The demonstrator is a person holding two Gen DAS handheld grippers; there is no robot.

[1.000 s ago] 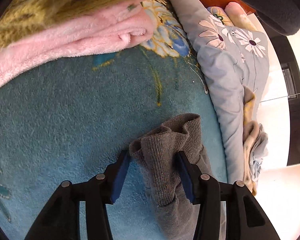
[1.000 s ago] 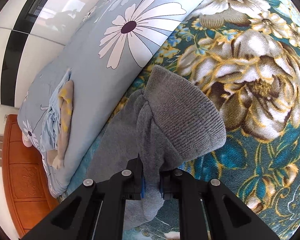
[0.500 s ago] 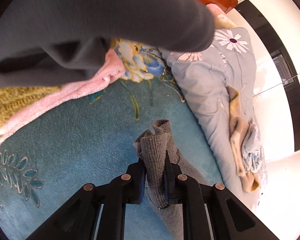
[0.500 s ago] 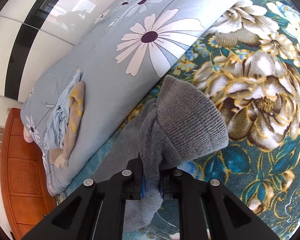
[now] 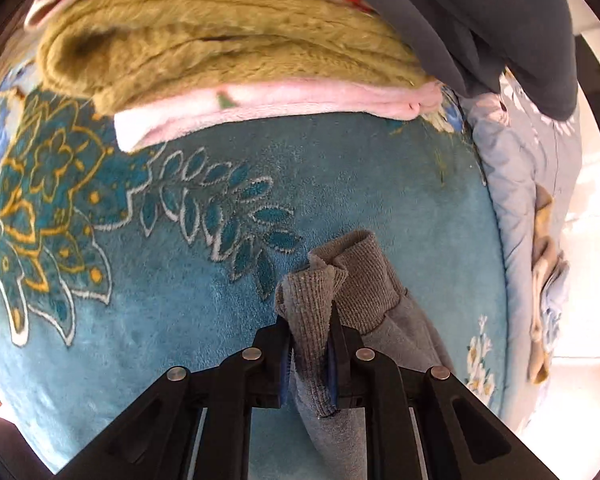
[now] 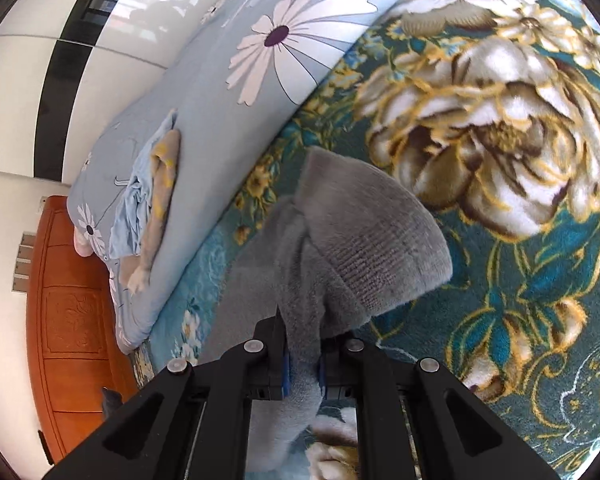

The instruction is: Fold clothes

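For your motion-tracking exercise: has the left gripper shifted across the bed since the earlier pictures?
Yes. The left gripper, shut on the grey garment, has travelled away from the daisy-print quilt, toward the blanket's leaf pattern.

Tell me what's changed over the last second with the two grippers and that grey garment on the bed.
The left gripper has closed on the ribbed cuff of the grey garment; a second ago its fingers stood open around it. It then carried the cuff toward the stack of folded clothes, now much nearer in its view. The right gripper stays shut on the garment's other ribbed end, and the floral blanket lies as before.
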